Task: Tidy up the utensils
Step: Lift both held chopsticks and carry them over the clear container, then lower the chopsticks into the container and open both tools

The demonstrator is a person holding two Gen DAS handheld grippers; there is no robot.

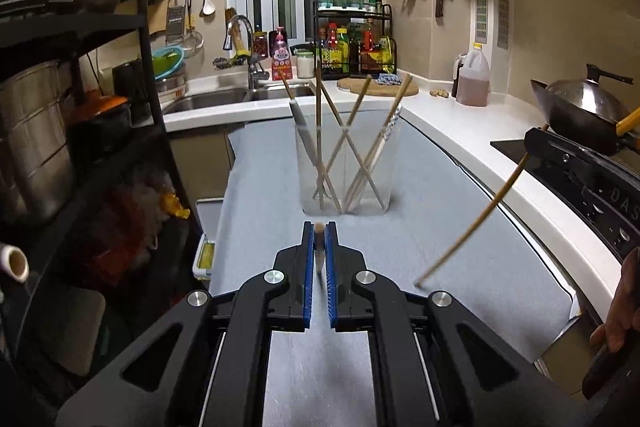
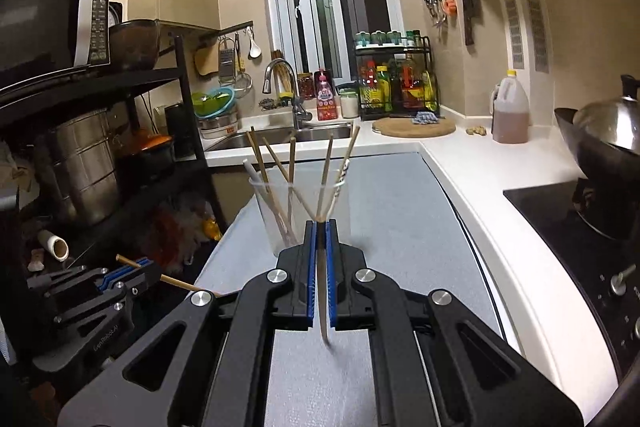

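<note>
A clear plastic container (image 1: 344,171) stands on the grey mat (image 1: 260,227) with several wooden chopsticks leaning in it. My left gripper (image 1: 319,227) is shut on one chopstick (image 1: 319,251), seen nearly end-on between the blue pads, just short of the container. At the right edge my right gripper (image 1: 536,143) holds a slanted chopstick (image 1: 480,219) above the mat. In the right wrist view my right gripper (image 2: 320,225) is shut on that chopstick (image 2: 322,303), with the container (image 2: 304,211) right behind its tips. The left gripper (image 2: 140,269) shows at lower left with its chopstick (image 2: 176,281).
A black rack (image 1: 120,27) with steel pots and a microwave (image 2: 52,27) stands at the left. The sink (image 1: 224,99) and faucet lie behind the mat. A wok (image 1: 580,111) sits on the stove at right, near an oil jug (image 1: 474,79) and a round board (image 1: 380,89).
</note>
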